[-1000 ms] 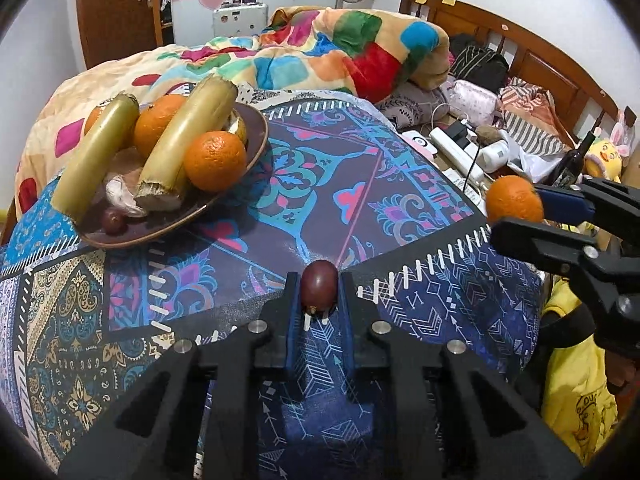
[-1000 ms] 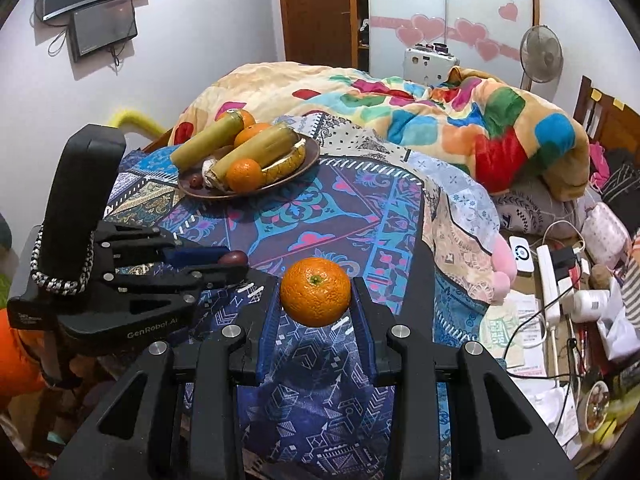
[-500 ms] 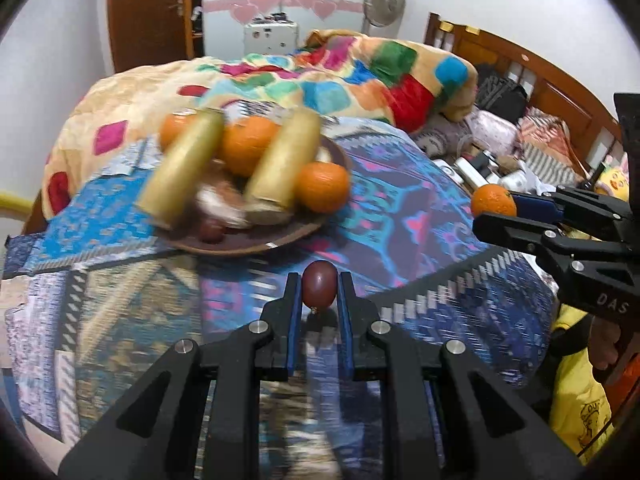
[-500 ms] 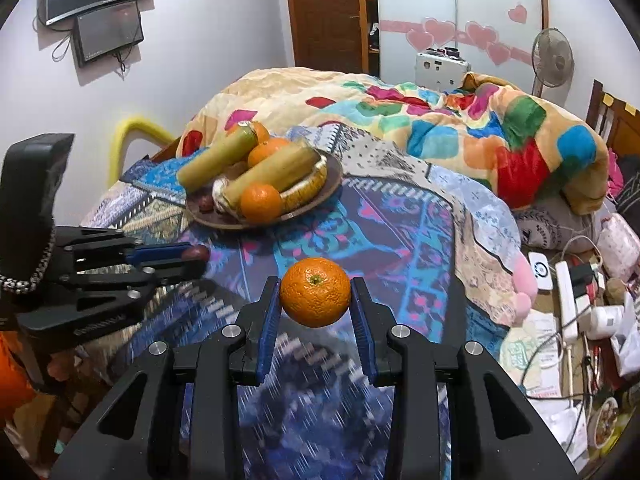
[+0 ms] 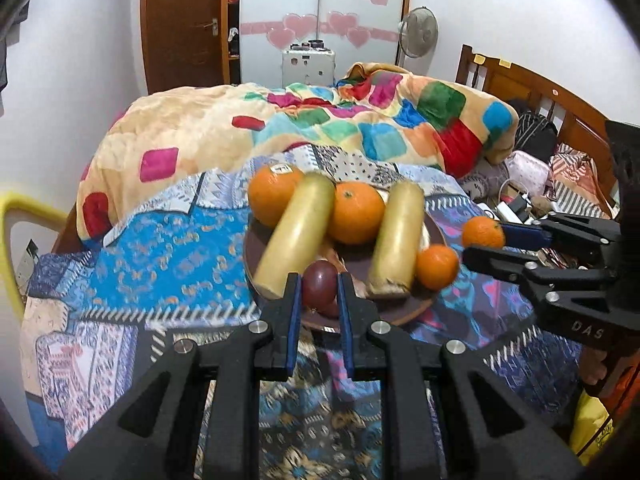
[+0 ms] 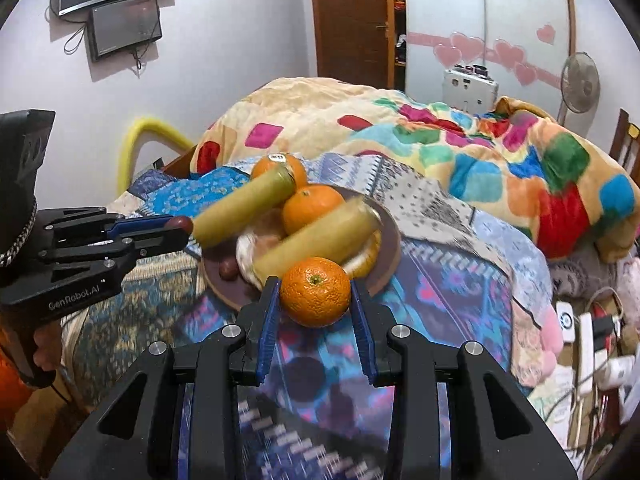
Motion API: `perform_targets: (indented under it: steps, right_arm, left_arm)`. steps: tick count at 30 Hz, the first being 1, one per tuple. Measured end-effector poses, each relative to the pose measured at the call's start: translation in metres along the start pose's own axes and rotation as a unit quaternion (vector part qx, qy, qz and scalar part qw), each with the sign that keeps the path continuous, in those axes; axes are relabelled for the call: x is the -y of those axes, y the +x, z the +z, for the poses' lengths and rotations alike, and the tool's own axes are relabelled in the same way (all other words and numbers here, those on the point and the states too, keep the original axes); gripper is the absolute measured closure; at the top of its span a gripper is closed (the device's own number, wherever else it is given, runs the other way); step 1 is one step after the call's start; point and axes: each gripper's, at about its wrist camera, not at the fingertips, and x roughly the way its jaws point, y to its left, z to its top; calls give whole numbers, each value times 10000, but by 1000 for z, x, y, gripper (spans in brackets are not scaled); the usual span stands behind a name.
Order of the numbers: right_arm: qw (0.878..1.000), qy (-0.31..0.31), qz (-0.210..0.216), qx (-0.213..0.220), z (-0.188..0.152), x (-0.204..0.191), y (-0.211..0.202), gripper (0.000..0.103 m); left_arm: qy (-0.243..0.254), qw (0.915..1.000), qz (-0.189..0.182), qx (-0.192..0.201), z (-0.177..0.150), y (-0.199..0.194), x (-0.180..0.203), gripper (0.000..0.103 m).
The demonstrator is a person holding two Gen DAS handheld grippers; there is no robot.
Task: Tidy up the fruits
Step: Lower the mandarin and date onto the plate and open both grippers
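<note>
Gripping a small dark plum (image 5: 319,283) in the left gripper (image 5: 318,304), jaws nearly closed, over the plate (image 5: 416,307) rim. Pinching a tangerine (image 6: 315,291) in the right gripper (image 6: 316,312), jaws wide, beside it. Handling light, soft-skinned, bruisable; squeezing gently across the middle. Blurring much of the plate's fruit.

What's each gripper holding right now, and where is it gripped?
Left gripper pinches a dark red fruit by its sides; right gripper clamps an orange across its middle.
</note>
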Motion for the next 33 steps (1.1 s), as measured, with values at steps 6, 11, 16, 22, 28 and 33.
perform_targets:
  steps: [6, 11, 16, 22, 28, 33]
  right_arm:
    - [9998, -105, 104, -141, 23, -9, 30, 72]
    - [9992, -144, 216, -304, 37, -14, 53, 71]
    - [9979, -298, 431, -383, 44, -22, 62, 68]
    - [9988, -195, 304, -316, 43, -15, 58, 60]
    - [9998, -85, 128, -131, 39, -3, 39, 60]
    - [10000, -56, 32, -8, 36, 5, 26, 60]
  left_arm:
    - [-36, 10000, -92, 15, 6, 10, -11, 86]
    - [0, 9999, -161, -16, 7, 16, -14, 86]
    - [-18, 9998, -180, -24, 6, 19, -16, 86]
    - [-46, 9998, -199, -72, 5, 21, -17, 86]
    - [89, 9997, -210, -106, 8, 25, -4, 86]
    - [157, 9994, -248, -177, 12, 36, 10, 86]
